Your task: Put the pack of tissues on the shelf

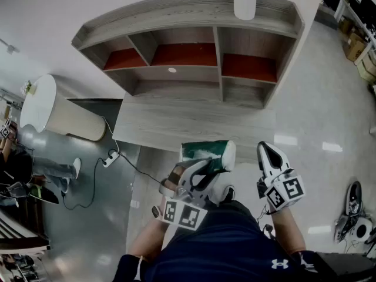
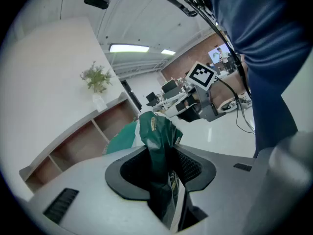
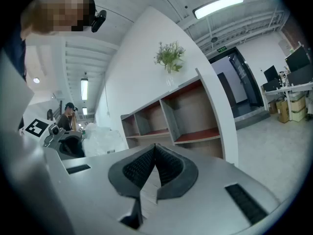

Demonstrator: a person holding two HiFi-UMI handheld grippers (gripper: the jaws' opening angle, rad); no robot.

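Grey-wood shelf point(image 1: 188, 81) is seen at upper centre on a glossy pale floor point(image 1: 317, 116), while the green pack of tissues point(image 1: 205, 151) is clamped in the left gripper point(image 1: 204, 168) below it and the right gripper point(image 1: 271, 155) is closed, empty.

Open-plan office or lab (strip lights point(image 3: 218, 5) overhead): monitors point(image 3: 299, 58) on desks point(image 3: 298, 86).
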